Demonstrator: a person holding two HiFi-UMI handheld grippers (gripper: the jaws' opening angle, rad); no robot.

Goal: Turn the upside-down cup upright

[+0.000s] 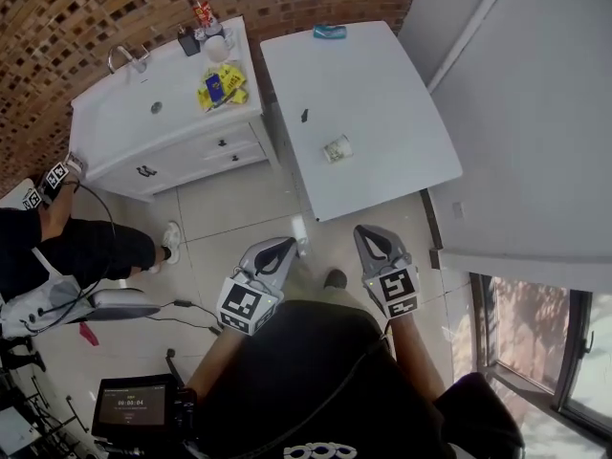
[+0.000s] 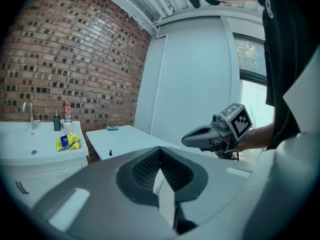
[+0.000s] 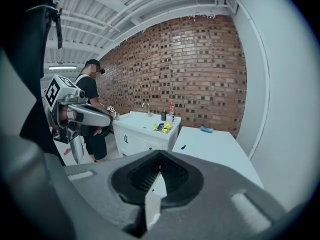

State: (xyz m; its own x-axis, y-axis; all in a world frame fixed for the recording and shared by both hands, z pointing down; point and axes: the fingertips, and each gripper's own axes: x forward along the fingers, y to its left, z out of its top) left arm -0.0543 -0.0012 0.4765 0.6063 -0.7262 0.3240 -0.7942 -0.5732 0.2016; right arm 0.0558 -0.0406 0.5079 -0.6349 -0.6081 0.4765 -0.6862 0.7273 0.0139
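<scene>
A small pale cup (image 1: 337,148) rests on the white table (image 1: 382,94), near its front half; from above I cannot tell which way its mouth faces. Both grippers hang over the floor in front of the table, well short of the cup. My left gripper (image 1: 289,246) is shut with nothing in it, and its joined jaws (image 2: 160,150) block the table's near part in the left gripper view. My right gripper (image 1: 364,232) is shut and empty too, with its tips (image 3: 160,155) pointing toward the table (image 3: 215,149). Neither gripper view shows the cup.
A small dark object (image 1: 305,116) and a teal item (image 1: 330,32) lie on the table. A white sink cabinet (image 1: 143,113) with bottles and yellow packets (image 1: 225,87) stands to its left. Another person (image 1: 67,247) stands at the far left. A white wall and a window (image 1: 535,342) border the right.
</scene>
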